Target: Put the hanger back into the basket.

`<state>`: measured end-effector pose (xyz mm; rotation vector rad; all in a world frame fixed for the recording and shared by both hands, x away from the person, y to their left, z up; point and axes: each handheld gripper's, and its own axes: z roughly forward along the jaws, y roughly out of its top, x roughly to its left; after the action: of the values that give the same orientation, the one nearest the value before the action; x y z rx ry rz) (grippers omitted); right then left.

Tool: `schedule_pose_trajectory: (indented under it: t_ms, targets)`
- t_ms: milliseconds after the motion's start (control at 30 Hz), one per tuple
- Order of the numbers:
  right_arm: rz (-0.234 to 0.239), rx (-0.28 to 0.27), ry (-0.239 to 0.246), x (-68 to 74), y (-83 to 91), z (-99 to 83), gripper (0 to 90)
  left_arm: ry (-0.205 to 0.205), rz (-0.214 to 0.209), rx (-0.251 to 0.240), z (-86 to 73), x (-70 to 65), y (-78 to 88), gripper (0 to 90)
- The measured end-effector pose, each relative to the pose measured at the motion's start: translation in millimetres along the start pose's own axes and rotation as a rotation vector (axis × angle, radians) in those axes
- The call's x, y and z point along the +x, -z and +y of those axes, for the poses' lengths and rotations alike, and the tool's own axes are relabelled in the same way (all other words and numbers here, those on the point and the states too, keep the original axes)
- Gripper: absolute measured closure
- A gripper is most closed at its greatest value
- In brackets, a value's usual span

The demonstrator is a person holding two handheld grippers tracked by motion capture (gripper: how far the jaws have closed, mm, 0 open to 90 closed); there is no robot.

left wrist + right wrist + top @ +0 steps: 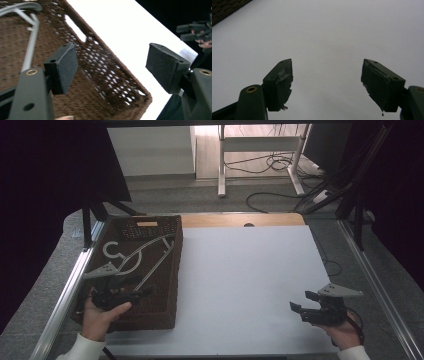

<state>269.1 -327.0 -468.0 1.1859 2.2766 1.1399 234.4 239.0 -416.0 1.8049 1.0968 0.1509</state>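
grey hanger (pixel 137 257) flat inside brown woven basket (pixel 167 285), table's left

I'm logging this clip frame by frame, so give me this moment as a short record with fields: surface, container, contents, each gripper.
surface: white table
container: brown woven basket at the table's left side
contents: grey clothes hanger lying inside the basket
left gripper: open, above the basket's near end, holding nothing
right gripper: open, above bare table at the near right, holding nothing

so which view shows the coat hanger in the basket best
The high view: the whole grey hanger lies in the brown basket, hook toward the far end. The left gripper view catches just part of its bars. The right gripper view looks at the white tabletop.
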Motion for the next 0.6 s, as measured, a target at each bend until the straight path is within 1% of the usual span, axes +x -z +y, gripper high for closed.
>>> schedule_pose_trajectory:
  t_ms: [167,267,333,400,433,533,600]
  targets:
    - [0.031,0.002,0.026,6.8,-4.2,2.0,25.0,-0.030,-0.008,-0.001,-5.1,-10.6,-7.6,24.5]
    - [0.045,0.003,0.034,8.0,-7.3,3.4,24.9,-0.028,-0.039,-0.009,-9.8,-13.7,-9.4,24.6]
    - [0.056,-0.003,0.038,8.7,-7.7,5.1,24.9,-0.044,-0.035,0.008,-10.7,-15.6,-11.0,24.5]
    - [0.061,-0.010,0.052,8.8,-6.7,6.5,24.9,-0.047,-0.032,0.008,-11.0,-15.8,-11.5,24.5]
    - [0.061,-0.013,0.051,8.9,-6.0,6.8,24.8,-0.042,-0.040,0.013,-11.6,-16.2,-12.4,24.6]
    - [0.062,-0.017,0.052,9.9,-5.2,7.2,24.4,-0.058,-0.032,0.015,-12.0,-18.2,-12.6,24.5]
    - [0.079,-0.022,0.062,11.4,-6.0,7.7,22.5,-0.059,-0.031,0.009,-12.2,-18.9,-11.4,24.5]
